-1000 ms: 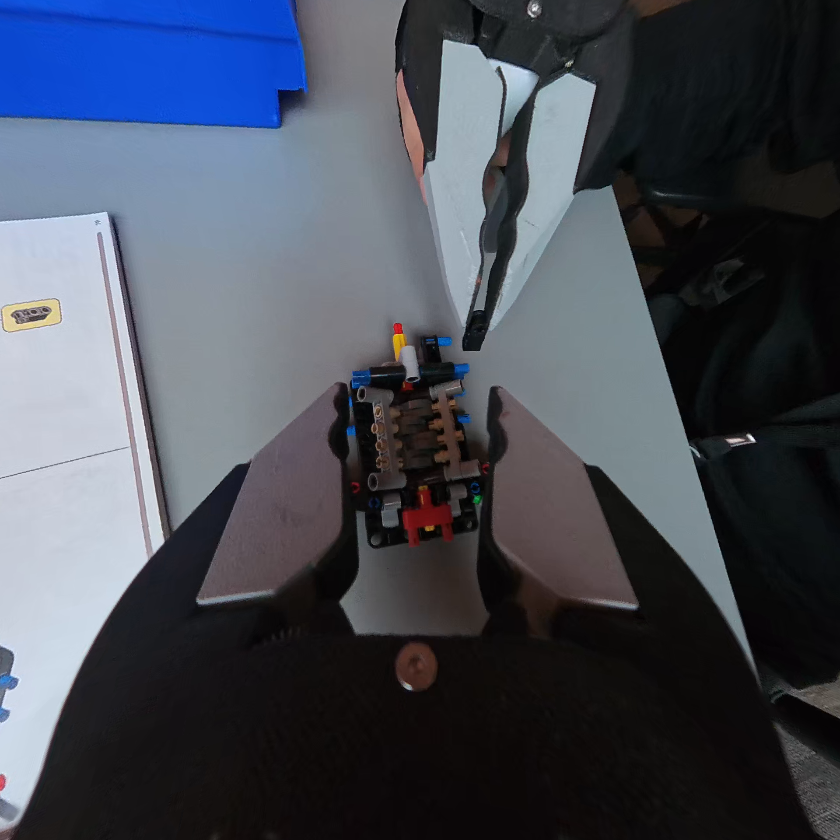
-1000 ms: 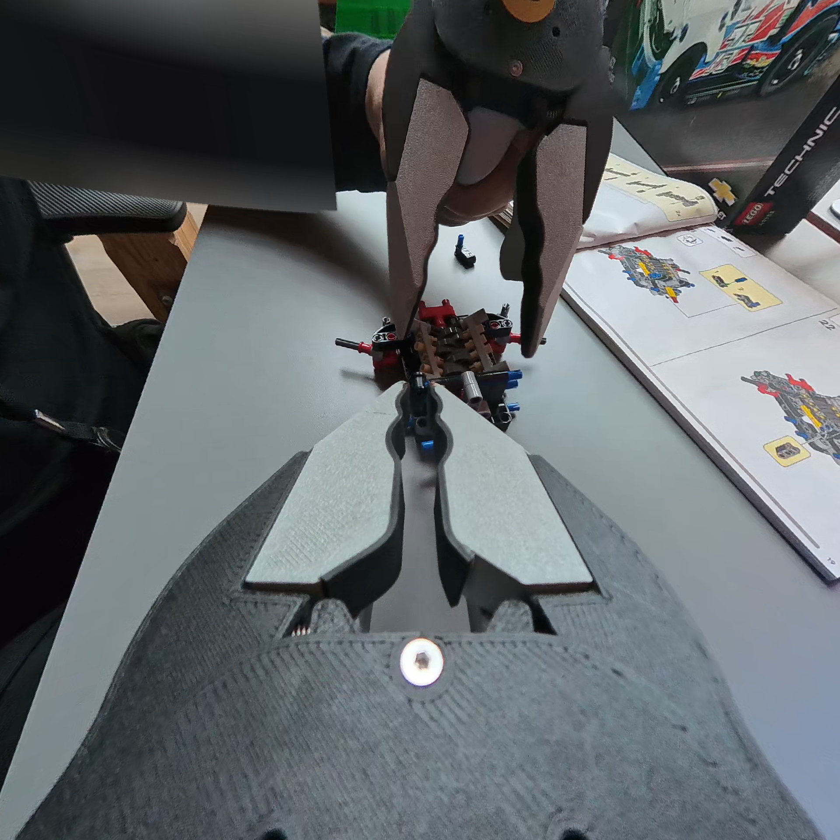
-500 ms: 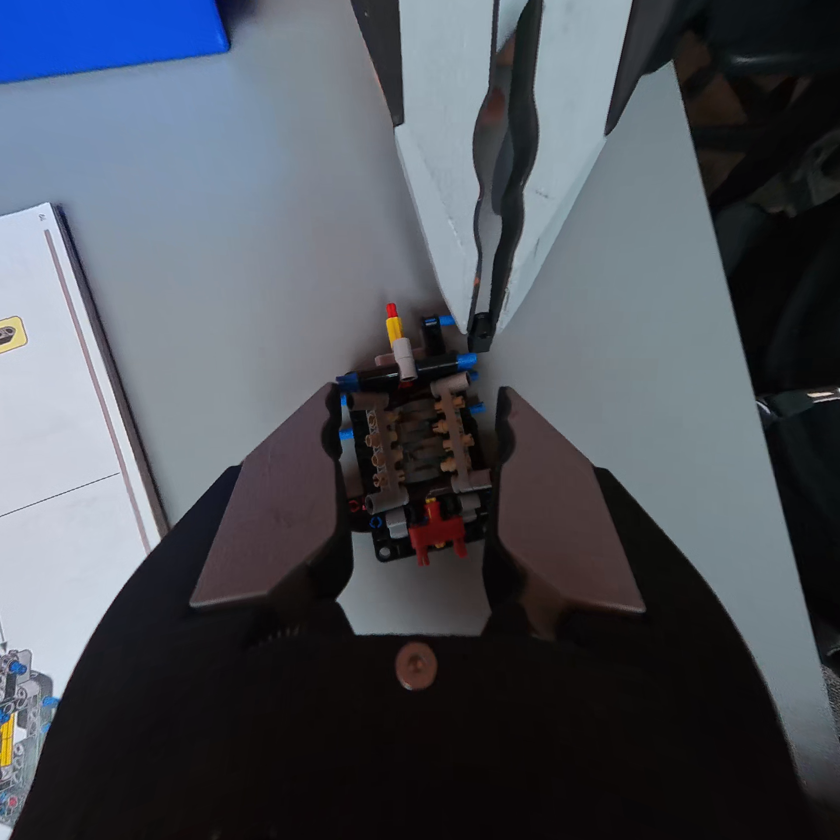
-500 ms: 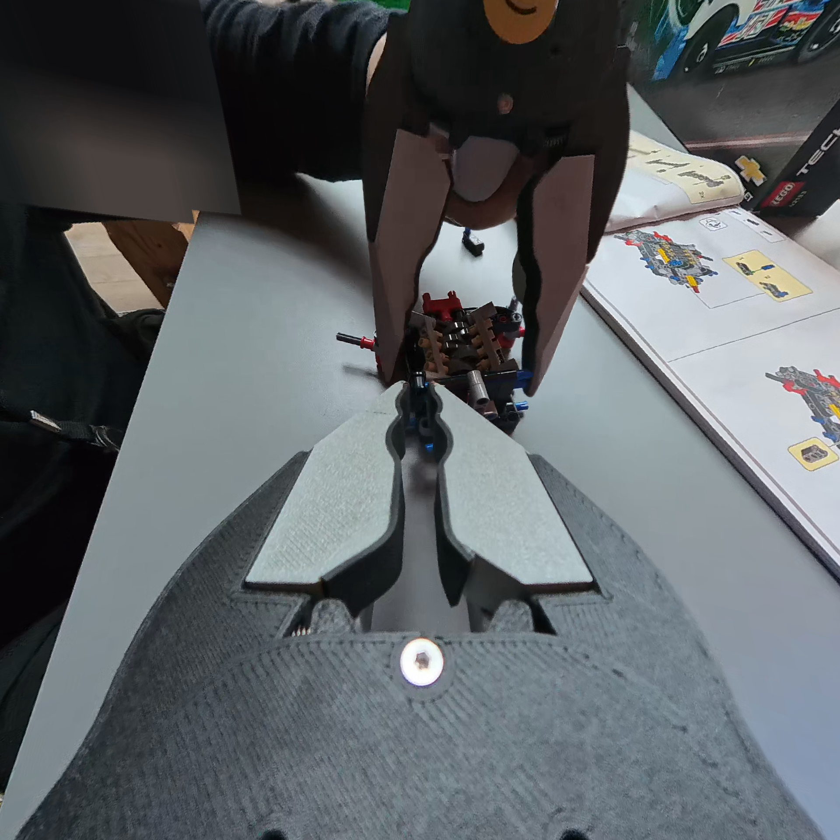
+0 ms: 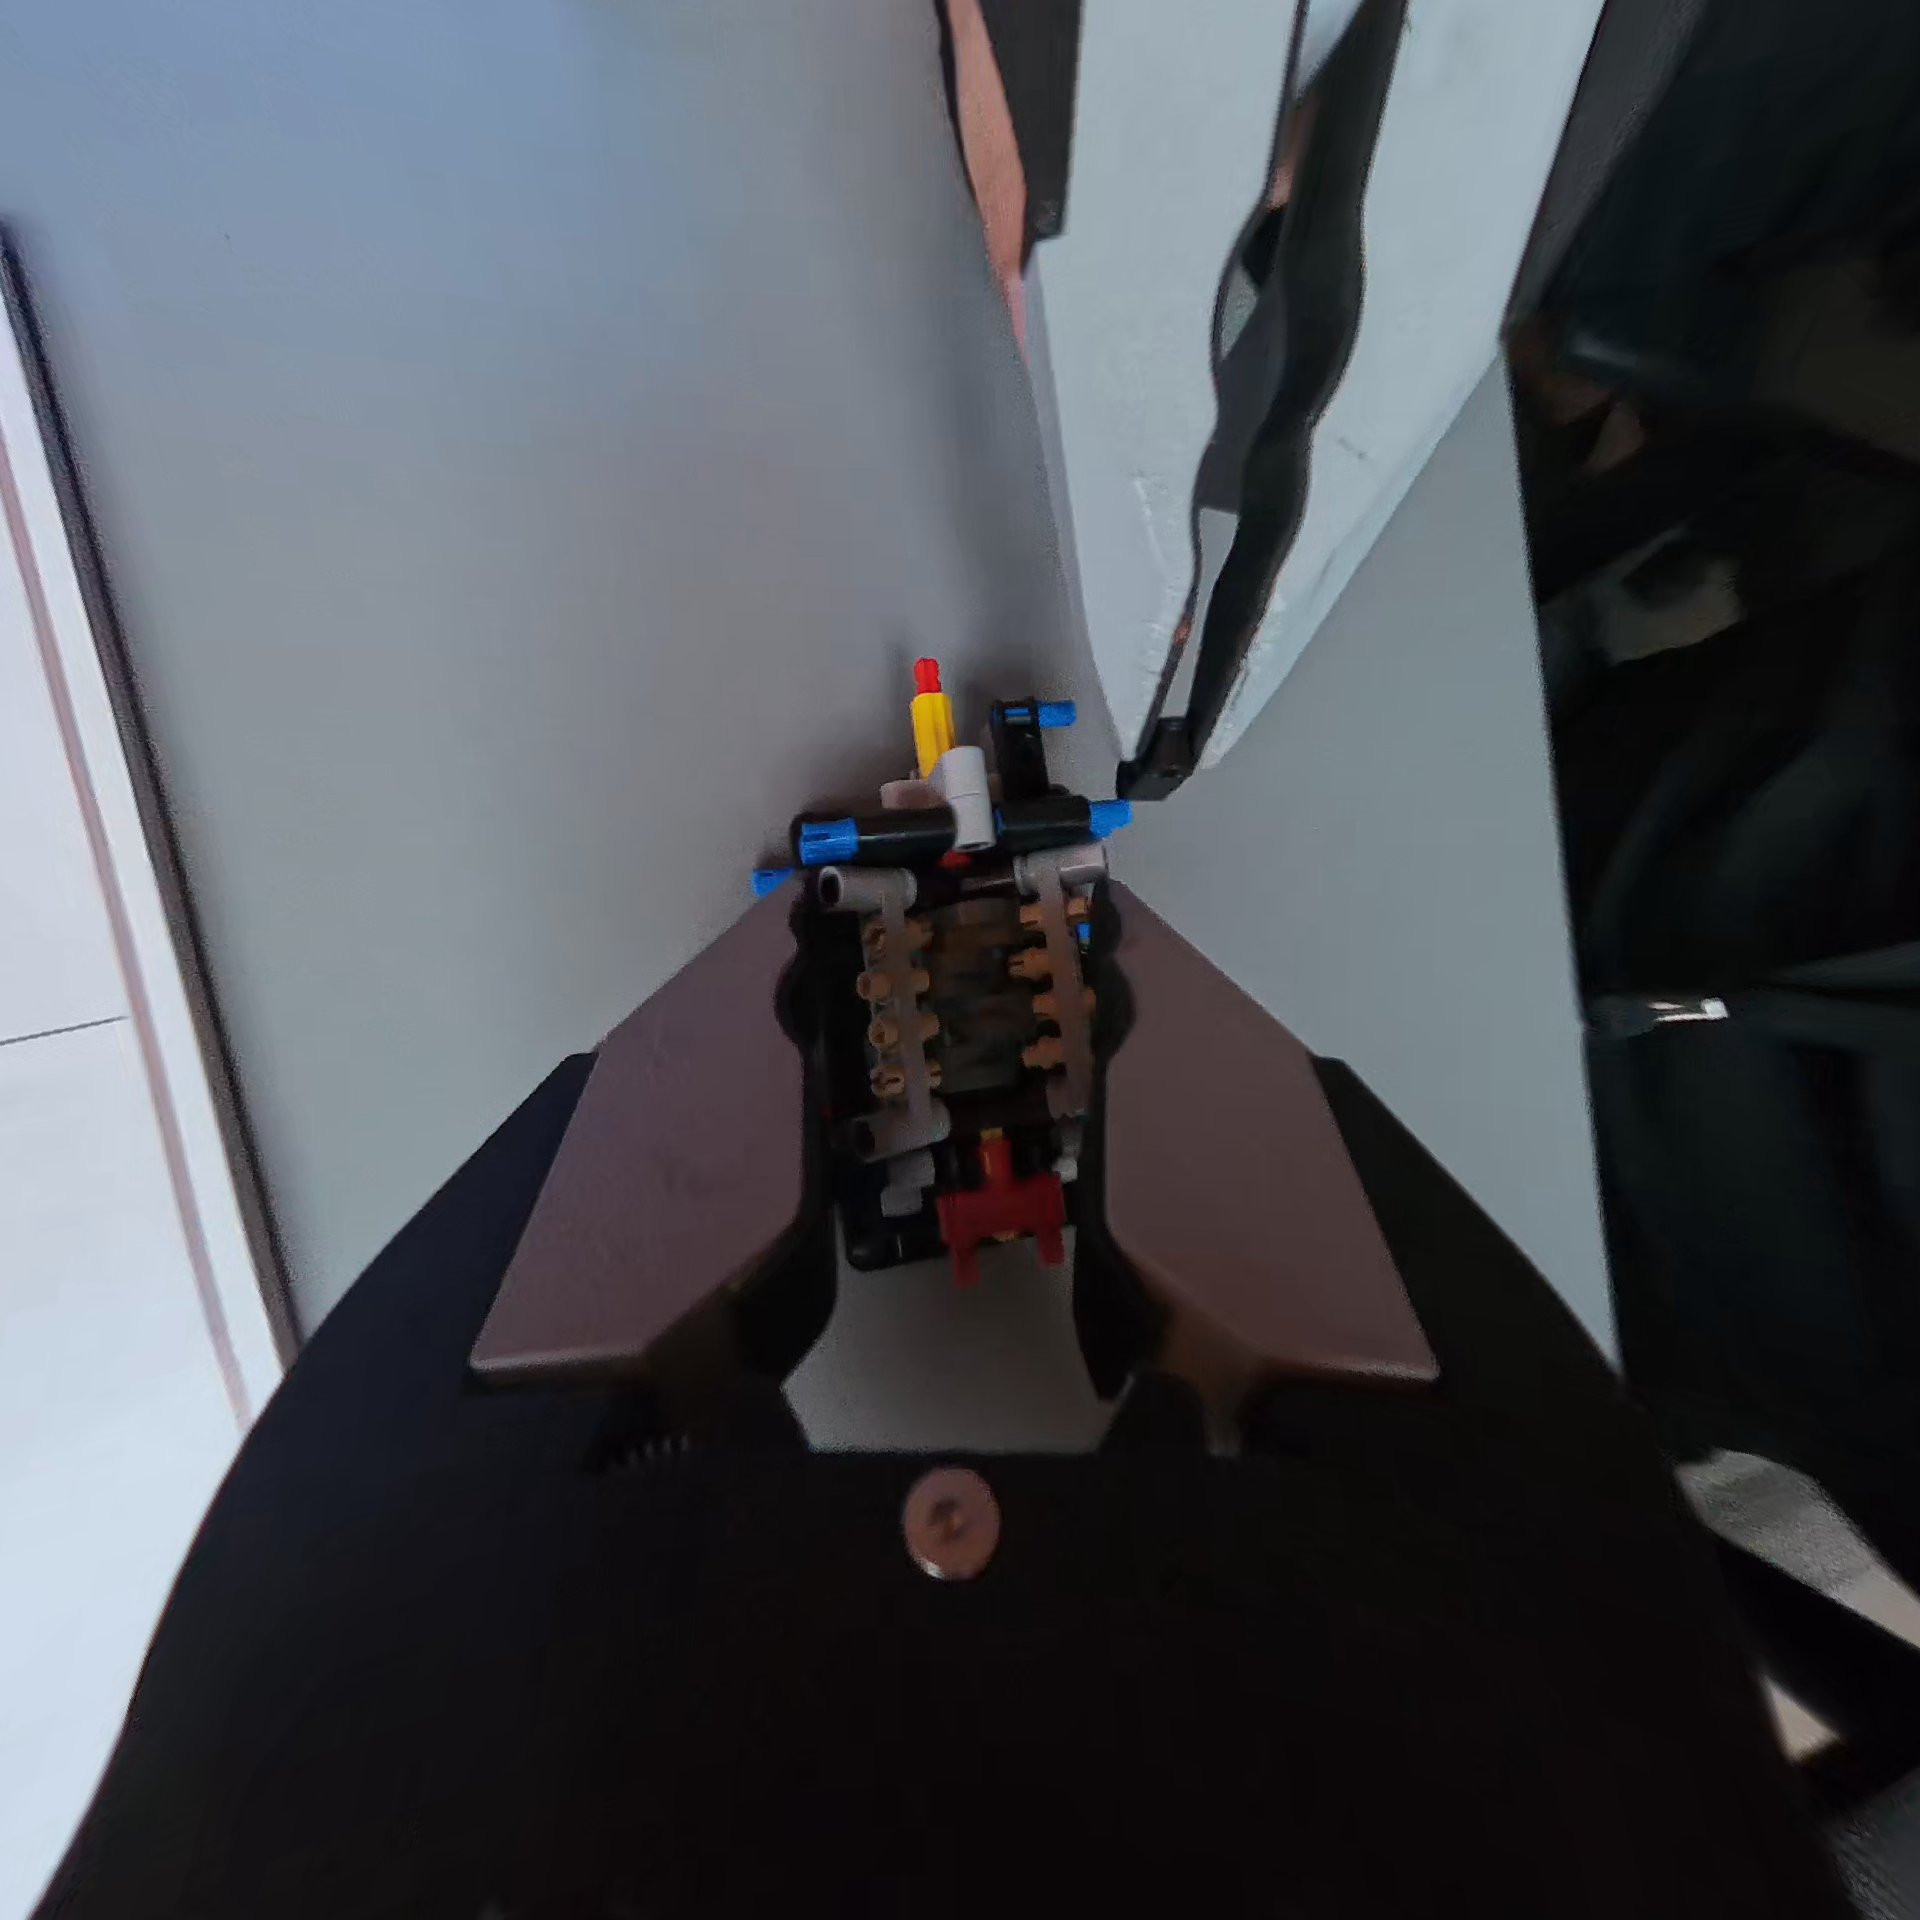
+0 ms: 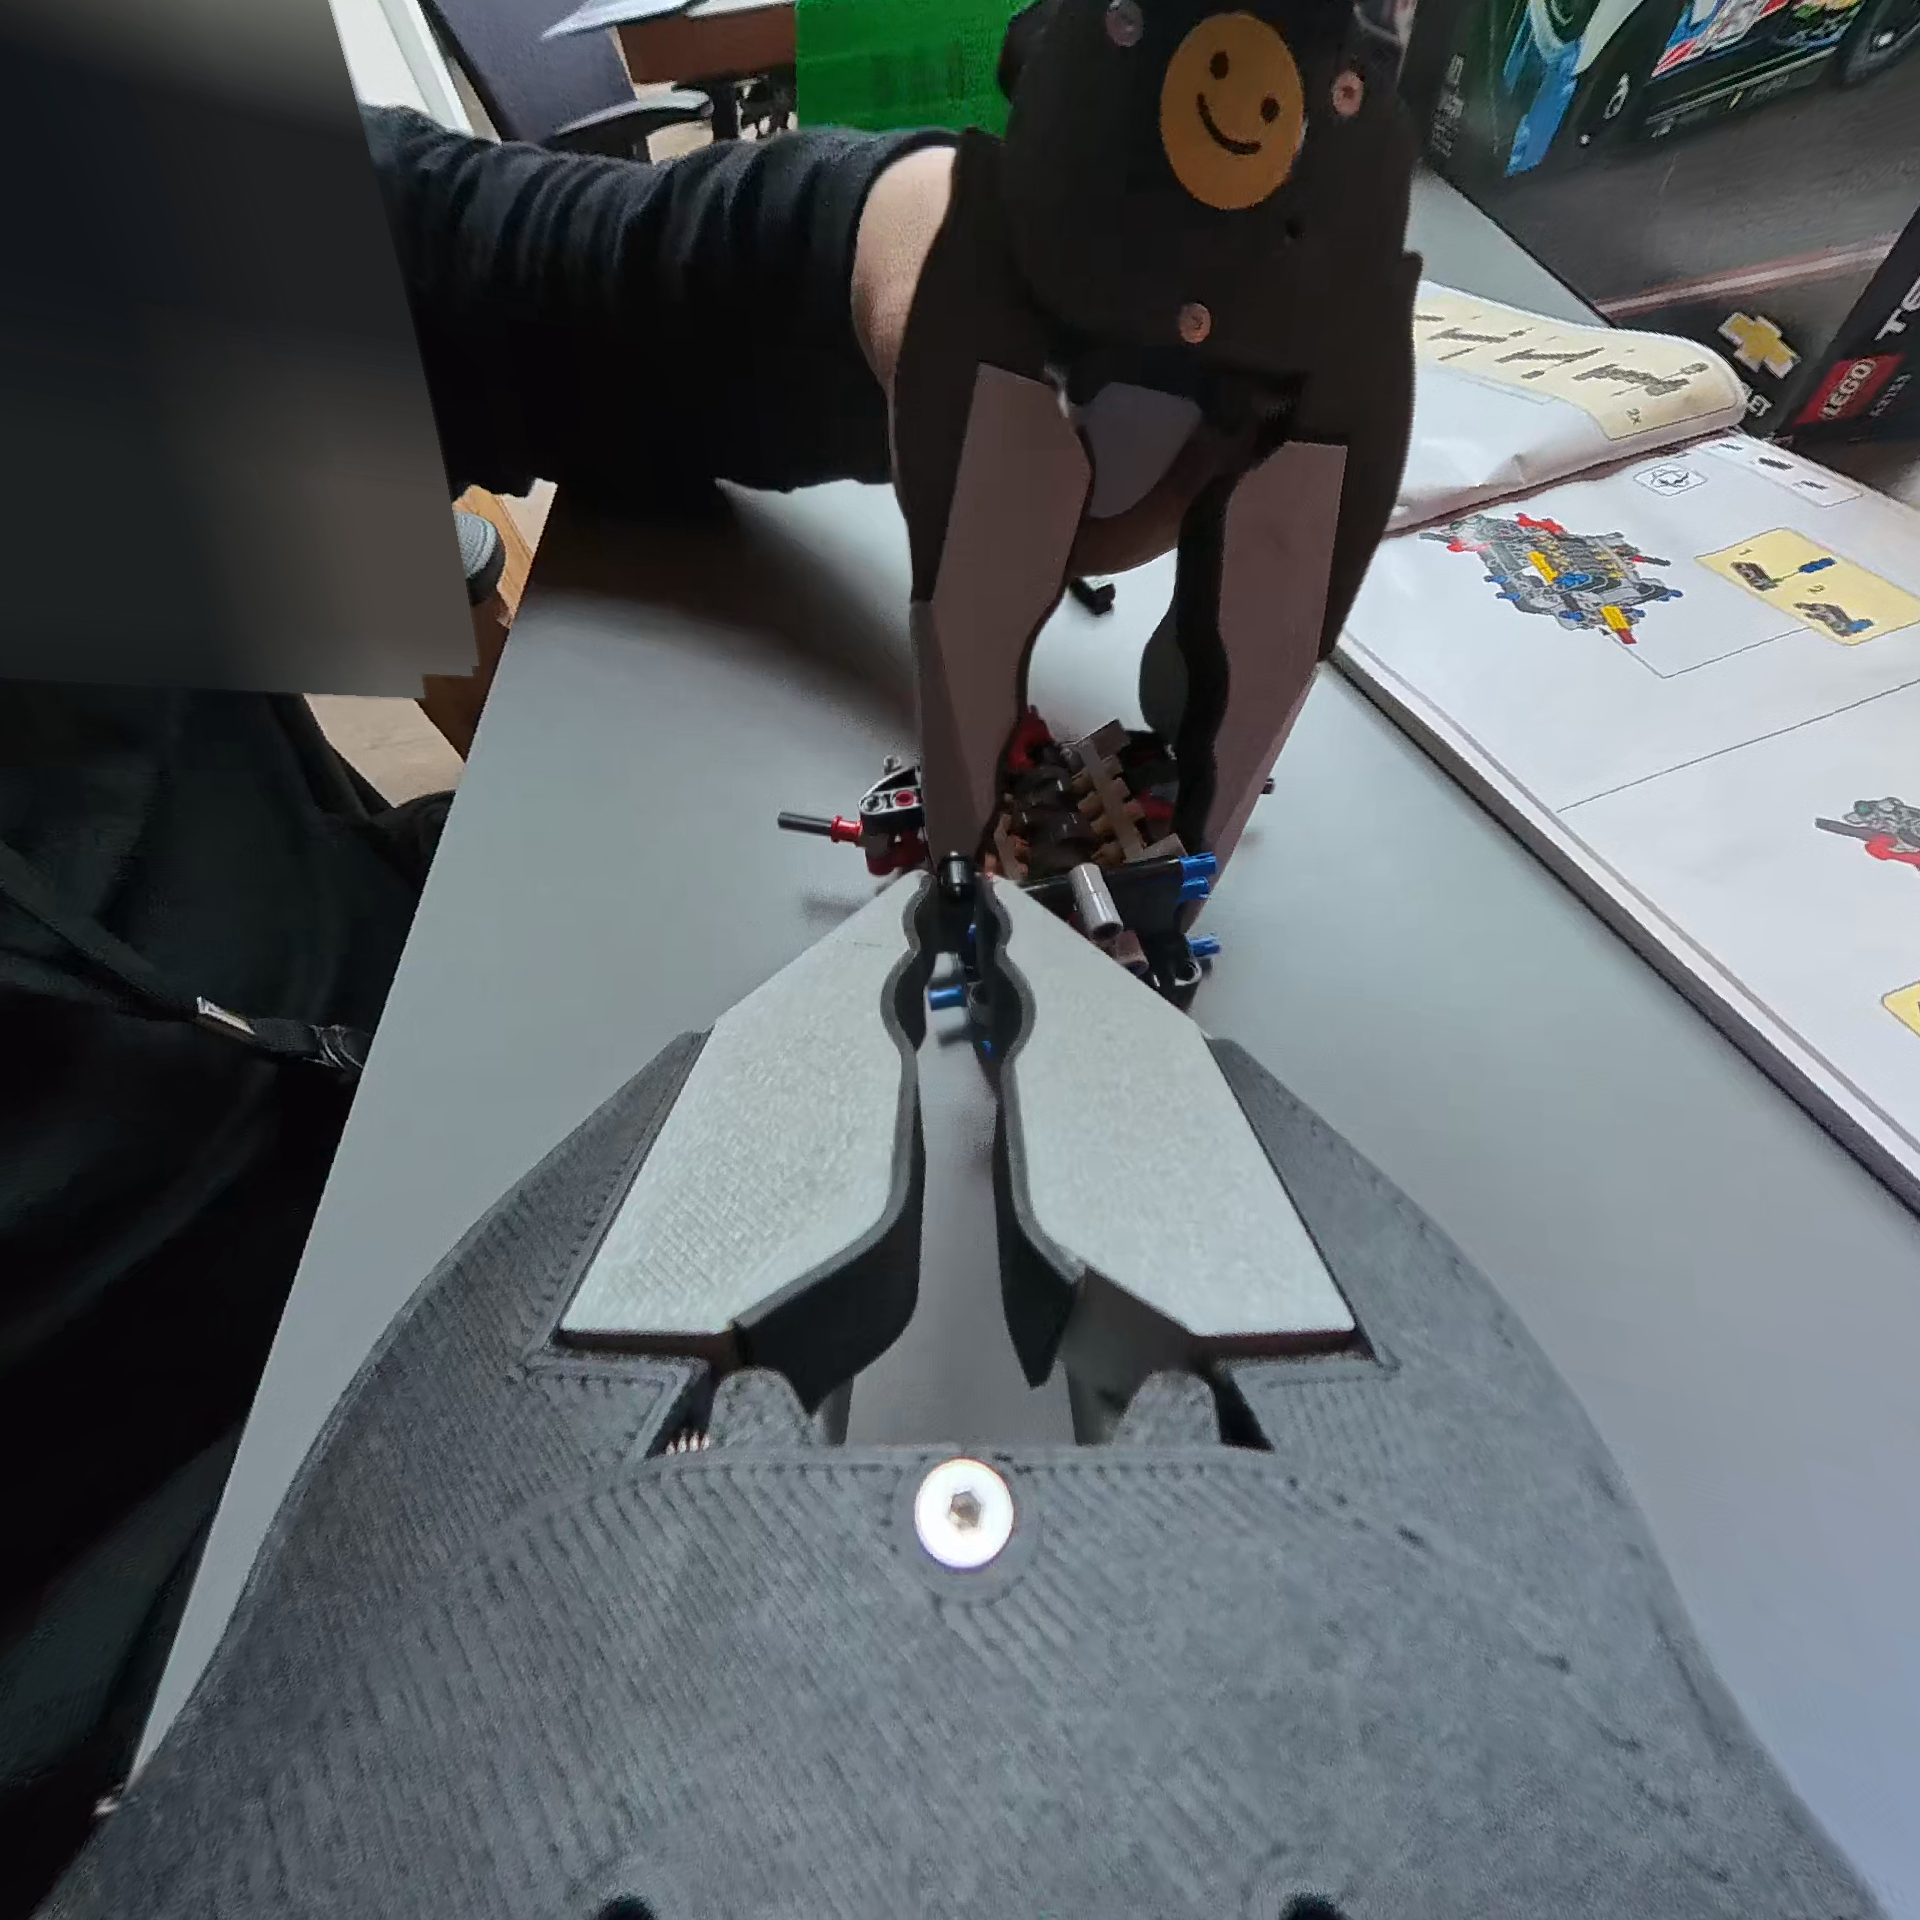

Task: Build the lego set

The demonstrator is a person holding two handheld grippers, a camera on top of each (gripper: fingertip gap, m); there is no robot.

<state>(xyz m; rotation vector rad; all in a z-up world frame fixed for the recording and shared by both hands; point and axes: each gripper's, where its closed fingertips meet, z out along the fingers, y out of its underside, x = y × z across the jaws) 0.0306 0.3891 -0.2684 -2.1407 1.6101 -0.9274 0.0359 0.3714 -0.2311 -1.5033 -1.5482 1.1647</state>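
The left hand-held gripper (image 5: 951,935) has closed from straddling to clamping the engine block (image 5: 961,1039), steadying it while the right hand-held gripper (image 6: 951,883), pinching a small black piece (image 6: 952,871), nears its end.

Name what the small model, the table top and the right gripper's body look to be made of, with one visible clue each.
Model: moulded plastic, glossy; bright uniform colours and shiny pins.
Table top: probably a laminate, smooth matt grey; even surface, no grain visible.
Right gripper body: likely 3D-printed plastic, matt dark grey; fine ridged lines across it.
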